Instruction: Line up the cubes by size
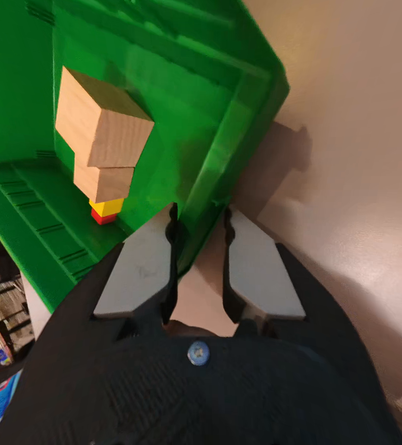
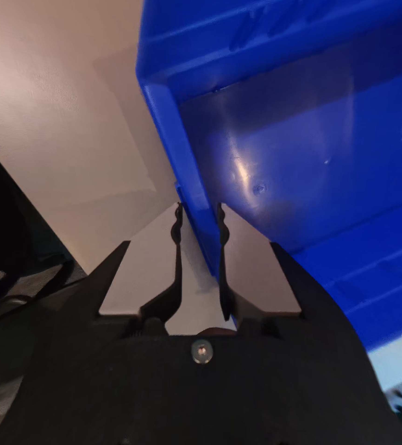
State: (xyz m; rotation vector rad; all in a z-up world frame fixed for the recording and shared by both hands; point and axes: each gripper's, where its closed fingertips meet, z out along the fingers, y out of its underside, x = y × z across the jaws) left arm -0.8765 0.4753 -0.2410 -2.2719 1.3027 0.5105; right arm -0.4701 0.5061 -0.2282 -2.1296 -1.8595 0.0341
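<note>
A: Start at the jaws. What has the left gripper [image 1: 200, 209] got?

B: Its jaws straddle the rim of the green bin [image 1: 233, 149], one finger inside the wall, one outside. They look closed on that rim, though blur makes the contact hard to confirm.

A: And the right gripper [image 2: 198, 207]?

B: Same pose on the blue bin [image 2: 315, 156], jaws astride its near wall, seemingly clamped on it.

A: Where are the cubes?

B: Inside the green bin, touching in one row: a large wooden cube [image 1: 103, 120], a medium wooden cube [image 1: 102, 183], a yellow cube [image 1: 106, 207], a red cube [image 1: 103, 218]. Four cubes, two bins, both on the pale desk [image 1: 339, 120].

A: So the sorting?

B: I judge it essentially done; the row already runs biggest to smallest. The blue bin shows nothing inside
</note>
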